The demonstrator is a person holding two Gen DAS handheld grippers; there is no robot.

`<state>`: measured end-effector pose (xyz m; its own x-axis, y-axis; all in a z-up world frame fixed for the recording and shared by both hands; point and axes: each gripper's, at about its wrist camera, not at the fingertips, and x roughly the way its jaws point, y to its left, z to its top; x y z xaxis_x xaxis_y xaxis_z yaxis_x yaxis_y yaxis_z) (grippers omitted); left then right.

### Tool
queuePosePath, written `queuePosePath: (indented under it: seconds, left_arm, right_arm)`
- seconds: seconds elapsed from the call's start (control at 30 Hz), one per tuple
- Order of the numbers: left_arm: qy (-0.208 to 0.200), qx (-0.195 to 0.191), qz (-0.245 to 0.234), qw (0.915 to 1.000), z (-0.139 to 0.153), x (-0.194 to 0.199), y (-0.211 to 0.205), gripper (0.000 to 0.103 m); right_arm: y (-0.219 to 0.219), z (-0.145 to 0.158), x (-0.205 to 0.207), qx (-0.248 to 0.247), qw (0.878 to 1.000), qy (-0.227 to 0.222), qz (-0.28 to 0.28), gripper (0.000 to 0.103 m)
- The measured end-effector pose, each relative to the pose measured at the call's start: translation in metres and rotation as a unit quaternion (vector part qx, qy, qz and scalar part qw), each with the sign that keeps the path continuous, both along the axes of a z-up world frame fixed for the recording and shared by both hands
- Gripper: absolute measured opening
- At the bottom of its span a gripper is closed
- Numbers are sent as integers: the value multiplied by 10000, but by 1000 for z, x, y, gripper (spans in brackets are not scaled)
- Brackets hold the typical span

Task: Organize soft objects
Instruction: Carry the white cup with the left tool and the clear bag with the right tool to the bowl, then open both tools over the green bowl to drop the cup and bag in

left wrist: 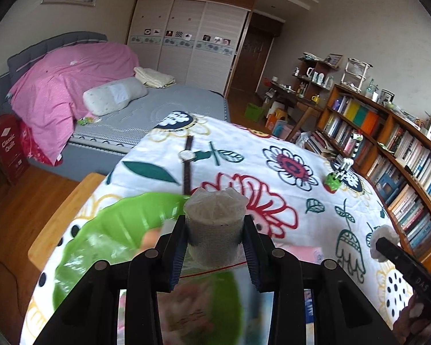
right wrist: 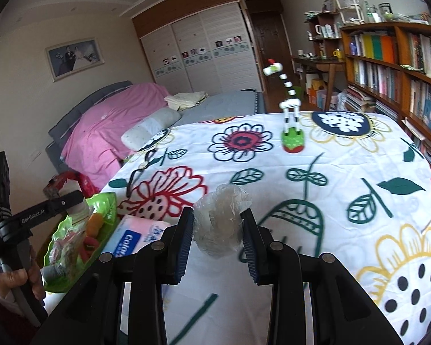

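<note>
Left wrist view: roll (left wrist: 215, 224), grey, wrapped in clear film, upright between the fingers of the left gripper (left wrist: 215, 247). Both pads press its sides; fingers clenched on it. Judged light and soft, the film slippery; best held mid-body as now, with mild squeeze so it does not deform or slide out.

Below and left of those fingers: green tray (left wrist: 115, 230), blurred, with mixed contents that cannot be told apart in this view. The roll appears held above its right edge; contact with the tray cannot be told.

Right wrist view: plastic wad (right wrist: 219, 224), crumpled clear film, between the fingers of the right gripper (right wrist: 217, 241). Pads touch both flanks; fingers closed on it. Judged very light, limp, springy, likely to slip or unfold; a grip across its densest middle suits it.

Left of the right fingers: tissue pack (right wrist: 135, 237), pink and blue, lying just beside the tray; soft, flat, easy to take by its long sides.

Ahead of the left fingers: watch (left wrist: 187, 158), strap laid straight on the table (right wrist: 344, 230), which carries a flower-print cloth.

Ahead and right of both pairs of fingers: giraffe toy (right wrist: 290, 120), standing upright on a green base, well apart from either grip.

Beyond the table: bed (left wrist: 169, 100), wardrobe (left wrist: 186, 46), bookshelf (right wrist: 393, 66).
</note>
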<state>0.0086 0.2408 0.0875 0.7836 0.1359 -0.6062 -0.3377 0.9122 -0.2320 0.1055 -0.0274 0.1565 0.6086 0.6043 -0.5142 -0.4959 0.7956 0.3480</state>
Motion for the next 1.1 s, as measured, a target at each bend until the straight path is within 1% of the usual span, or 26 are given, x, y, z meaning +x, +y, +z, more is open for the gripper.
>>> queuePosePath:
  seconds: [0.13,0.17,0.2,0.27,0.3,0.5,0.6,0.7,0.93,1.1]
  left_arm:
    - [14,-94,81,9999,-4,-12,13,40]
    - [25,-133,100,9999,-5,-13,16,43]
    - [56,-206,135,9997,-7,-16,21,59]
    - [26,-329,228,9992,-8,-21,28,84]
    - [-41,-337,306,9990,-8,-26,31,85]
    - [-121,-425,354,9984,-5,-44,42,85]
    - [-221,-464,380,9980,1,-51,47,88]
    - [-330,-405,457,9976,7,-62,52,90]
    - [-407,-188,702,9965,12,-79,61,93]
    - [-383,-189,828,9956,10,-89,71,93]
  right_arm:
    - [19,2,-5,-62,9998,-26,172,34]
    - [26,3,-7,-76,9997,-40,239,34]
    - [30,4,-8,-88,9995,-52,286,34]
    - [42,7,-12,-123,9991,-96,403,34]
    - [48,8,-14,-141,9987,-121,469,34]
    - [89,20,-25,-205,9954,-240,903,34]
    - [111,25,-32,-208,9925,-284,1171,34]
    - [134,27,-40,-219,9885,-284,1468,34]
    - [184,20,-58,-324,9791,-203,1999,34]
    - [213,11,-61,-399,9734,-89,2253,34]
